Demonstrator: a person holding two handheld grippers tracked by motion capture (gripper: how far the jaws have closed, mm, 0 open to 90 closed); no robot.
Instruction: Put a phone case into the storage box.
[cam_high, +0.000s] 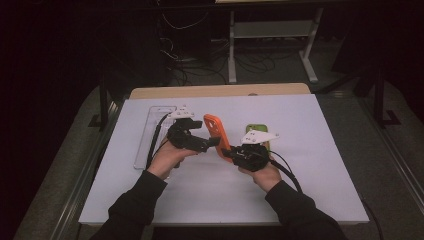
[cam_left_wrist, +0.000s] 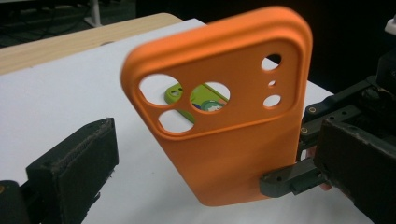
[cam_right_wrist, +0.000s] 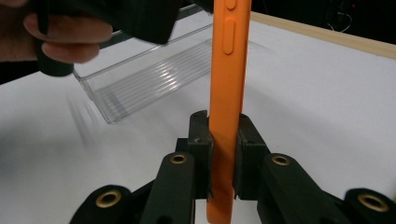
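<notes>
Right tool (cam_right_wrist: 223, 140) clamped on orange phone case (cam_high: 218, 135), held upright above the bench (cam_high: 310, 150).
Left tool (cam_left_wrist: 201, 163) jaws spread wide either side of the case, not touching. For a clean handover: close left on the flat faces near the camera cutouts, confirm grip, then release right. Clear tray (cam_high: 152, 135) at left looks like the drop spot; green case (cam_high: 257, 131) lies flat behind.

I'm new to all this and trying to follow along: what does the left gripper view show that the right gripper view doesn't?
Left gripper view alone: the orange phone case's back with its camera cut-outs, and a green phone case lying on the table behind it.

Right gripper view alone: the orange case edge-on with its side buttons, clamped between the right gripper pads, and a clear plastic tray.

Both: the orange case held upright and the white table.
</notes>
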